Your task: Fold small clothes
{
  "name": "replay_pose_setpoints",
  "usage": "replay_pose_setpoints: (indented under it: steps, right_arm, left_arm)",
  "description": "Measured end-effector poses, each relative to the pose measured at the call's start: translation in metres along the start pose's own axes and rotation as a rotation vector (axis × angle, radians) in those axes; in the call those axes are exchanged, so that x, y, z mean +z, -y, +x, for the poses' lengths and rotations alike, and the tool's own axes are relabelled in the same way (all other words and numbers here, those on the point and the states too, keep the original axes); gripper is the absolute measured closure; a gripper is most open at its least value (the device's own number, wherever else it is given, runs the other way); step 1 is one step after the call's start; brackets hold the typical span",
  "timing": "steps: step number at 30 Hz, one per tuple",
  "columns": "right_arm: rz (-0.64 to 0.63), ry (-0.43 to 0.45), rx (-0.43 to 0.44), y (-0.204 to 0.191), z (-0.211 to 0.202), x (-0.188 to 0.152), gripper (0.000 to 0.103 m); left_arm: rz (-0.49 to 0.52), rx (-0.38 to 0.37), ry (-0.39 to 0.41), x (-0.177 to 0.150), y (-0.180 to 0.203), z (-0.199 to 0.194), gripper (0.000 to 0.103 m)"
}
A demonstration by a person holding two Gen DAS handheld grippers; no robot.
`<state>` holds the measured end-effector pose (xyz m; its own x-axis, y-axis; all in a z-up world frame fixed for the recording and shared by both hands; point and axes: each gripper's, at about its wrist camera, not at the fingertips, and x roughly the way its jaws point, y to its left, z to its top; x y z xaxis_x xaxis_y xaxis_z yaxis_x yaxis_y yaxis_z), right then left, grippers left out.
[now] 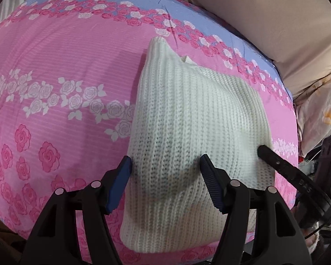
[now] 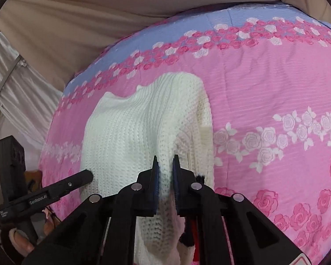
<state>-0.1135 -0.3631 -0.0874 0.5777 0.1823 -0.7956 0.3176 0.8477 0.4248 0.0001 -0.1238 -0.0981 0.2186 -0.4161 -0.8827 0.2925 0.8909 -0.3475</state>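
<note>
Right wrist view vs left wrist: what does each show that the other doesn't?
Right wrist only: right gripper pinching a raised fold of the white knit sweater, and a hand on the other tool's handle.
Left wrist only: left gripper open over the sweater's near part; a floral pillow past the bed's edge.
Both: sweater on the pink rose-print bedsheet, beige fabric behind.
</note>
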Motion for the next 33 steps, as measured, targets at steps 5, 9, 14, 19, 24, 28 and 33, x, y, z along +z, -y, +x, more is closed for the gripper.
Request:
replay_pose_setpoints:
  steps: [5,9,14,19,24,28,33]
  right_arm:
    - [-0.077,0.081,-0.060,0.002,-0.023,-0.003,0.091]
    - [-0.003,-0.011,-0.036,0.023,-0.008,-0.021,0.079]
    - [-0.020,-0.007,-0.042,0.015,-0.039,-0.051,0.037]
    - [0.050,-0.144,0.013,0.029,0.000,-0.079,0.037]
    - [0.137,-0.132,0.075,0.039,0.020,-0.072,0.036]
    - [0.217,-0.118,0.111,0.046,0.034,-0.063,0.026]
    - [0.265,-0.103,0.144,0.053,0.037,-0.064,0.047]
  left_arm:
    - [0.012,0.004,0.040,0.002,0.002,-0.007,0.040]
    - [-0.021,-0.005,-0.001,-0.005,-0.001,0.003,0.040]
    - [-0.029,-0.025,-0.028,-0.020,-0.005,0.000,0.037]
    - [-0.106,-0.061,-0.101,-0.027,-0.018,0.021,0.031]
    - [-0.125,-0.068,-0.114,-0.026,-0.023,0.037,0.024]
    - [-0.151,-0.117,-0.123,-0.020,-0.026,0.043,0.024]
    - [-0.141,-0.165,-0.134,-0.013,-0.026,0.048,0.032]
